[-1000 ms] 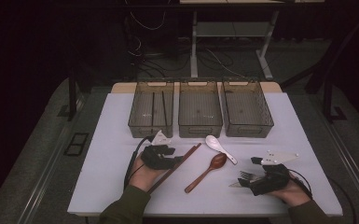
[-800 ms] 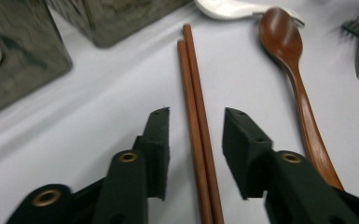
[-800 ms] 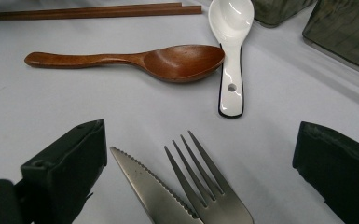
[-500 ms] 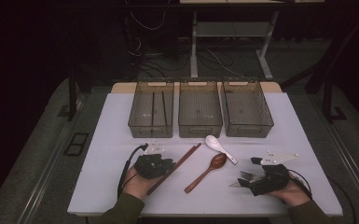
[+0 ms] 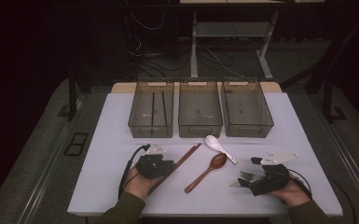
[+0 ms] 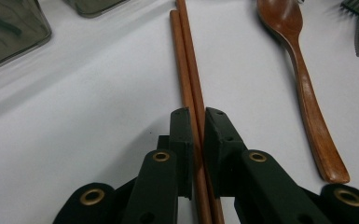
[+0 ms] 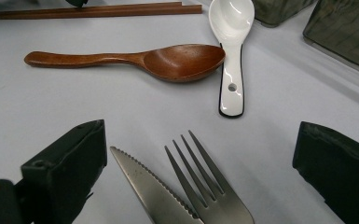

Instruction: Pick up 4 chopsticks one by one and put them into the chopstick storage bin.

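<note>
The left gripper [image 5: 155,165] sat at the lower left of the high view, low over the white table [image 5: 112,135], and its jaws had just been closing; in the left gripper view they were clamped on the pair of wooden chopsticks [image 6: 189,84], the pads pressing the sticks from both sides. The chopsticks lay flat on the table, side by side and touching, and ran from between the jaws at the bottom centre of that view up to its top edge. In the high view they slanted from the gripper up and to the right, towards the gap below the middle bin.

To their right lay a brown wooden spoon [image 5: 207,171], also slanted, bowl uppermost, near the chopsticks but apart from them. A white ceramic spoon [image 5: 220,148] lay just right of it, its handle touching or almost touching the wooden bowl.

Further right, in the lower right of the high view, the right gripper [image 5: 256,179] rested on the table with its jaws spread wide. In the right gripper view a steel fork [image 7: 205,186] and a serrated knife [image 7: 144,186] lay between the jaws, and neither pad touched them.

Along the top of the table stood three clear bins [image 5: 200,133] in a row.
</note>
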`<action>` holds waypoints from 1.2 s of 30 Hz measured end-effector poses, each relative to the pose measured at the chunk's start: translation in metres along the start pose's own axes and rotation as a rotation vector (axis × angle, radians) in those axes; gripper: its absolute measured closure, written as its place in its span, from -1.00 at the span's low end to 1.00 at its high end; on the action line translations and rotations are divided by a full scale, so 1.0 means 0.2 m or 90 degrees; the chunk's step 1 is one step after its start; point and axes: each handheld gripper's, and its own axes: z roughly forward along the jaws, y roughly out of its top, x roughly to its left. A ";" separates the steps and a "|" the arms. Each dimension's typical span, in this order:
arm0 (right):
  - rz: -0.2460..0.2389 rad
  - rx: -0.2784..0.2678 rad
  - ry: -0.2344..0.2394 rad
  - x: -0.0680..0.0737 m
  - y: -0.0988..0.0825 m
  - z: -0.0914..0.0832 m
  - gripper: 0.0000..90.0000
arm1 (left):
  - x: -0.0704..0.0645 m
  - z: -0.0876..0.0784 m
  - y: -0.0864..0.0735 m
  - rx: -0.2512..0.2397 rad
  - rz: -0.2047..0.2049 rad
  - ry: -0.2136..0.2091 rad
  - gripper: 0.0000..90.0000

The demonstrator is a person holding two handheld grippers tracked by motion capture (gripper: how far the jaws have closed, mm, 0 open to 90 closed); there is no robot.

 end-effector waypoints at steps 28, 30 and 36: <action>0.000 0.002 0.000 0.00 0.00 0.00 -0.94 | -0.01 0.03 -0.01 0.022 0.029 0.031 0.80; -0.001 0.002 0.000 0.00 0.00 0.00 -0.94 | 0.00 0.03 -0.01 0.022 0.023 0.028 0.81; -0.001 0.002 0.001 0.00 0.00 0.00 -0.94 | 0.01 0.03 0.00 0.022 0.012 0.023 0.84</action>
